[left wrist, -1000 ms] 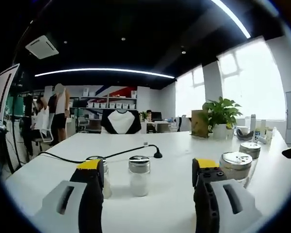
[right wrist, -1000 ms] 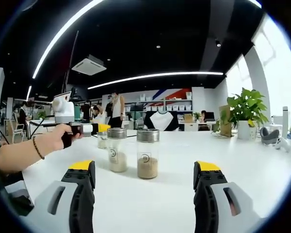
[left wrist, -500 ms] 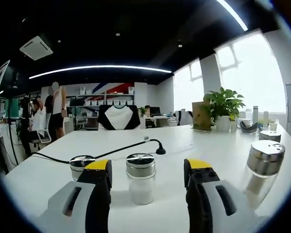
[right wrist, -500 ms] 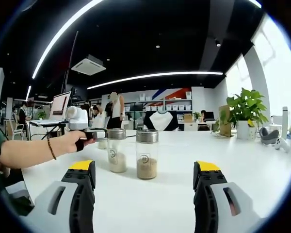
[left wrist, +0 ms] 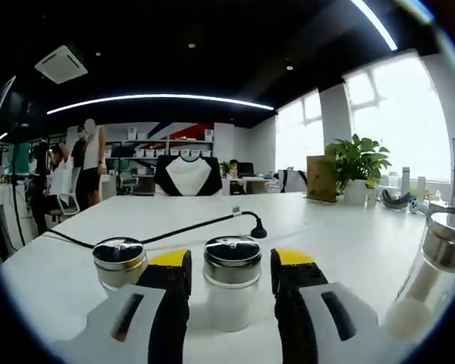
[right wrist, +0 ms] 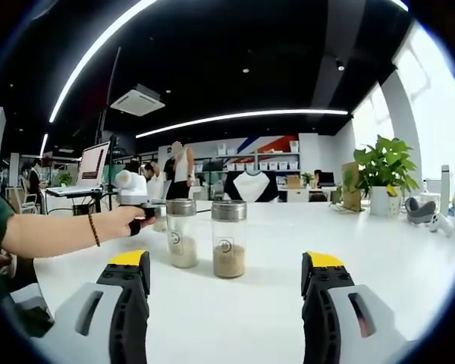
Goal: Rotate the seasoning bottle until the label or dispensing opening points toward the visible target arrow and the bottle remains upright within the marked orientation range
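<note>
While the right gripper (right wrist: 226, 282) was held open and well short of the two tan-filled jars, the upright white-filled seasoning bottle (left wrist: 231, 292) was framed between the open left gripper (left wrist: 229, 284), the nearer one.

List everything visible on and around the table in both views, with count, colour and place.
Seasoning bottles: four, clear glass with silver caps; white-filled one between the left gripper's jaws, one beside it, tan-filled pair ahead of the right gripper.
Table: one, white.
Cable: one, black, across the table.
Potted plant: one, green, far table edge.
Laptop: one, background stand.
People: a few, standing at the back.
Left gripper: yellow-tipped, open around the bottle.
Right gripper: open, empty.
Hand: beside the bottles.
</note>
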Demonstrator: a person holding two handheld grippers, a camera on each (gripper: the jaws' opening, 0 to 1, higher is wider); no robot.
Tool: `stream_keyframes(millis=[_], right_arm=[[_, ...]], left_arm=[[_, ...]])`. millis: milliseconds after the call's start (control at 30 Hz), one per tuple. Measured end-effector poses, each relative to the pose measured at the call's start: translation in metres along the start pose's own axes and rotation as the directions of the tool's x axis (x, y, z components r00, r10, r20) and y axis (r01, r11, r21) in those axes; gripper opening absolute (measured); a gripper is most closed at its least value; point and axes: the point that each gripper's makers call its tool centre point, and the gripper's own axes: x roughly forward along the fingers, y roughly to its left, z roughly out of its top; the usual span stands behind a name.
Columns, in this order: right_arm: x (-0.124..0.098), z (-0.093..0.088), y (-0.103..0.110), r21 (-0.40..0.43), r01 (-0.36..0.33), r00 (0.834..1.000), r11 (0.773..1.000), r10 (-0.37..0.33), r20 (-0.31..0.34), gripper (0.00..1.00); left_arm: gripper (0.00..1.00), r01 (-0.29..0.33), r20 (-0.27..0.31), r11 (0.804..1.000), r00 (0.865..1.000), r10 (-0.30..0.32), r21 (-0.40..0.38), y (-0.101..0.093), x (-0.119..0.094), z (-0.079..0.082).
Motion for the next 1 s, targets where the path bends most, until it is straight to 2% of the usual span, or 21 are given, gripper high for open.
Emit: stream_keyframes(millis=[200, 300, 767, 1000], right_arm=[[0.0023, -0.0034, 0.002, -0.025, -0.002, 1.0, 1.0, 0.002, -0.016, 0.84], [0.0023, -0.0025, 0.0033, -0.016, -0.009, 1.0, 1.0, 0.009, -0.012, 0.84], [0.0016, -0.0052, -0.0007, 0.009, -0.005, 1.0, 1.0, 0.005, -0.015, 0.83], [0.002, -0.0071, -0.0014, 0.016, -0.005, 1.0, 1.0, 0.006, -0.019, 0.82]], left_arm=[[0.33, 0.005, -0.019, 1.0, 1.0, -0.005, -0.007, -0.0009, 0.0037, -0.0009], [0.33, 0.004, -0.026, 1.0, 1.0, -0.004, 0.017, -0.0011, 0.0033, -0.0008], [0.32, 0.014, -0.028, 1.0, 1.0, -0.013, 0.025, -0.0027, 0.0021, -0.0001], [0.32, 0.042, -0.027, 0.999, 0.999, -0.041, 0.033, -0.0081, -0.0037, 0.0]])
